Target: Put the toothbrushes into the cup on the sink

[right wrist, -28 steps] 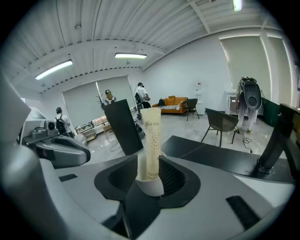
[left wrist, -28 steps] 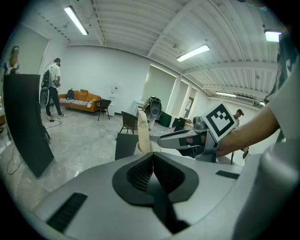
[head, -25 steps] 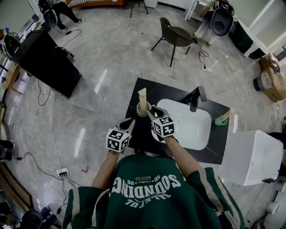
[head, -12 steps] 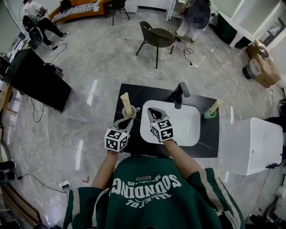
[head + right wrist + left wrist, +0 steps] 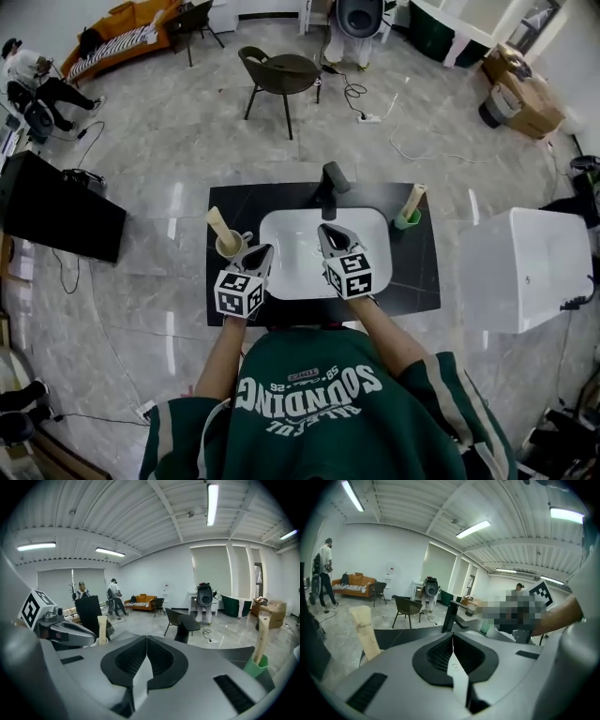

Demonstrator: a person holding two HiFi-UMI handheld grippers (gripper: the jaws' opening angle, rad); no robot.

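Both pairs of jaws are seen pressed together on nothing, the left gripper (image 5: 265,251) and right gripper (image 5: 328,231) held above the sink (image 5: 292,236), while one toothbrush (image 5: 217,223) is stood in the cup (image 5: 229,247) at left and a second toothbrush (image 5: 414,196) in the green cup (image 5: 404,222) at right.

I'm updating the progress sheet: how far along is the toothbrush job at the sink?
Done, it seems: one toothbrush stands in the pale cup at the left of the counter, a second toothbrush in the green cup at its right. In hand: nothing; the left tool and right tool are shut and empty over the basin. Left: no loose toothbrush shows, so probably nothing.
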